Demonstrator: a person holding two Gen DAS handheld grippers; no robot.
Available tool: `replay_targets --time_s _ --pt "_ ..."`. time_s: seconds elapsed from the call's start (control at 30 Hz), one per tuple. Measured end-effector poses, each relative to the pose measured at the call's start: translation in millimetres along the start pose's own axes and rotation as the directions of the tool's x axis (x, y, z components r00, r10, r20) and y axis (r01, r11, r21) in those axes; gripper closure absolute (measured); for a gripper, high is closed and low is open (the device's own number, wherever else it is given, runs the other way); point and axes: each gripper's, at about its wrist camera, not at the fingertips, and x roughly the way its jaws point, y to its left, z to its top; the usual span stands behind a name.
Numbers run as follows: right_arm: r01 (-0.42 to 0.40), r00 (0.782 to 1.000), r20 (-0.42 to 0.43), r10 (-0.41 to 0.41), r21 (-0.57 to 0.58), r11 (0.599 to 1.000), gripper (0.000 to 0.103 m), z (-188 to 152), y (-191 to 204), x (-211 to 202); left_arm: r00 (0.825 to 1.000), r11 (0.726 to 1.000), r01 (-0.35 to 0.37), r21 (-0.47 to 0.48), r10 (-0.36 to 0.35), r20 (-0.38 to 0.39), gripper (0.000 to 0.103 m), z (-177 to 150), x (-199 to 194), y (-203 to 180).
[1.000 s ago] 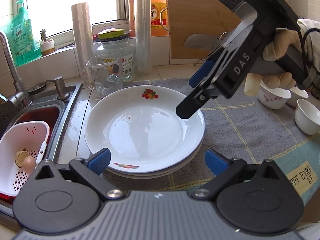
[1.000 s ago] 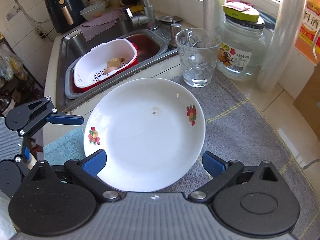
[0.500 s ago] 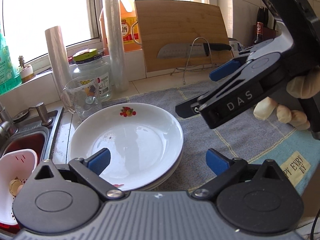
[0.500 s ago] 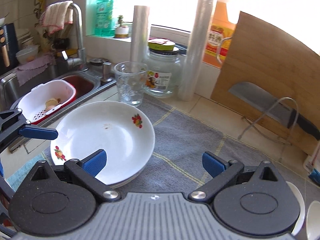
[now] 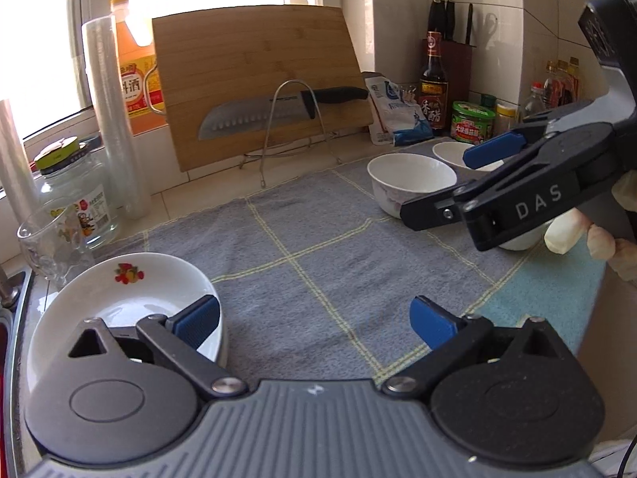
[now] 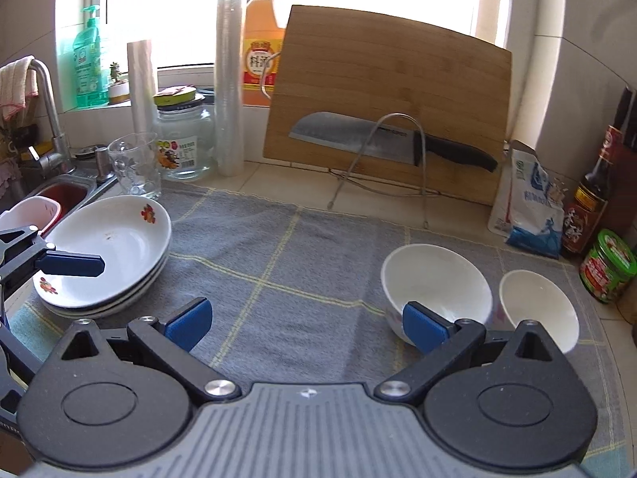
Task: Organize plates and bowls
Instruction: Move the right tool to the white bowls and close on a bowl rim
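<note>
A home kitchen counter beneath a bright window. A steel sink [image 6: 59, 195] with a curved faucet [image 6: 47, 99] sits at the left. A wooden cutting board [image 6: 390, 111] leans against the wall, with a kitchen knife [image 6: 394, 145] on a wire rack before it. Cooking oil [image 6: 264, 40], a vinegar bottle [image 5: 434, 79], dish soap [image 6: 89, 63], stacked plates [image 6: 107, 255] and white bowls [image 6: 436, 286] fill the counter.

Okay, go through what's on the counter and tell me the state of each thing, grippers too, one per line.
Plates: stacked, top one empty, on the towel's left end.
Large bowl: upright, empty.
Small bowl: upright, empty, right of the large bowl.
Glass: upright, looks empty.
Jar: lid on.
Knife: resting on a wire rack against the board.
Left gripper: open, holding nothing.
Right gripper: open, holding nothing.
</note>
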Motion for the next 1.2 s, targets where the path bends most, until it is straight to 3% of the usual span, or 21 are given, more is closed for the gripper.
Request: replay_targets --time_s 0.27,0.5,0.9,1.2 --pt "0.066 0.998 0.002 -0.067 0.094 0.993 0.000 -29.6 -74.2 -22.6 0.997 0.996 0.076 0.055 -0.075 -0.013 0.002 18.7 29.6 -62.1" --pt "0.067 0.998 -0.030 -0.064 0.154 0.986 0.000 -47.5 -126.9 -25.7 0.986 0.979 0.166 0.116 -0.166 -0.009 0.002 28.3 57.2 -117.9" --pt "-0.031 0.996 -0.080 0.046 0.180 0.983 0.001 -60.0 -170.6 -7.0 0.976 0.965 0.216 0.147 -0.217 -0.009 0.002 41.9 100.5 -175.7" --pt "-0.109 0.986 -0.106 0.129 0.174 0.979 0.020 -59.5 -179.3 8.3 0.974 0.964 0.224 0.144 -0.226 -0.004 0.011 48.1 111.7 -189.1"
